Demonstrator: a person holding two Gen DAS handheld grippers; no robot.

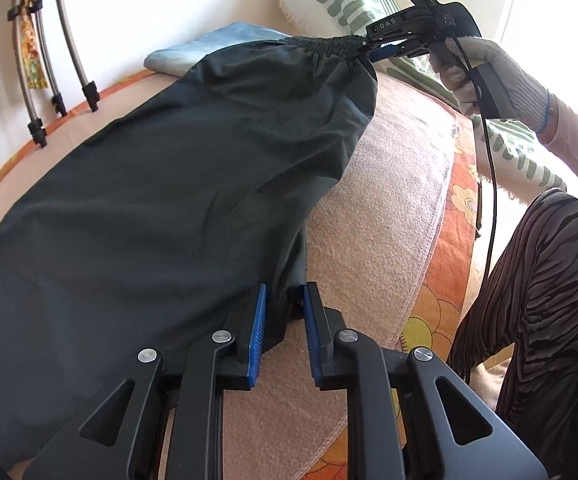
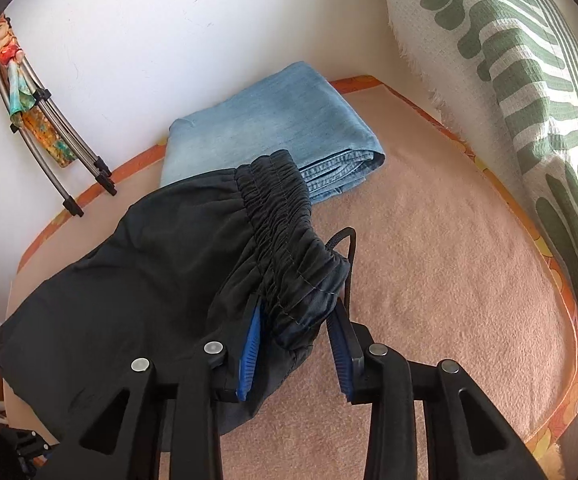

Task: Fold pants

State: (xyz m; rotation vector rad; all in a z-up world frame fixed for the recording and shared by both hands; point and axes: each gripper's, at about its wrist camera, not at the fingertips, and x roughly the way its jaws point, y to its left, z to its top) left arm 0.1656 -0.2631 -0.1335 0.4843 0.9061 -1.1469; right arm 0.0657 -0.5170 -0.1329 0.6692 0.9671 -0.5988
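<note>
Nearest in the left wrist view, the left tool (image 1: 283,320) has the hem end of the black pants (image 1: 161,200) between its blue pads (image 1: 257,328). The cloth lies against the left pad, while a gap shows beside the right one, so I cannot tell whether the pads truly pinch it. From there the pants stretch away across the pink blanket (image 1: 389,208) on the bed, lying mostly flat, with the far end raised.

At that far end the right tool (image 1: 373,50), held by a gloved hand (image 1: 489,72), has the gathered elastic waistband (image 1: 329,46) at its tips. In the right wrist view the bunched waistband (image 2: 289,240) sits between the right tool's (image 2: 295,332) pads, pressed against the left pad and reaching the right one, so the tool appears to pinch it. A black drawstring (image 2: 349,248) loops out beside it.

Beyond the waistband, folded blue jeans (image 2: 273,128) lie on the blanket near the wall. A green-patterned pillow (image 2: 529,100) stands to the right.
</note>
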